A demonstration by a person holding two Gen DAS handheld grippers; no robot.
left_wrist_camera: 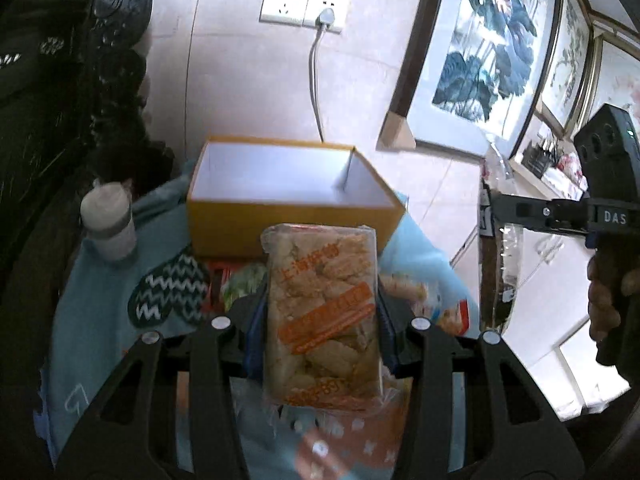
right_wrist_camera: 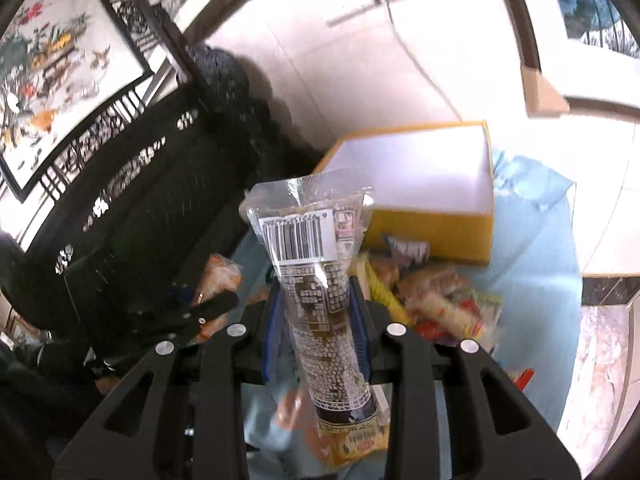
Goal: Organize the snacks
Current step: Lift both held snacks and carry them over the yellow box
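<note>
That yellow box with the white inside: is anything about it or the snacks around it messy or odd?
The yellow cardboard box sits open, upright and empty. The mess is beside it: loose snack packets lie jumbled on the light blue cloth. The left tongs hold a clear packet of golden crackers; the right tongs grip a dark tube-shaped packet.

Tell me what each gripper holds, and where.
Left gripper: clear pack of fried snacks, clamped across its middle. Right gripper: narrow clear-wrapped dark snack bar, clamped mid-length.

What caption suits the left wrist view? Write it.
Left gripper holds a rice-cracker pack before the empty yellow box.
</note>
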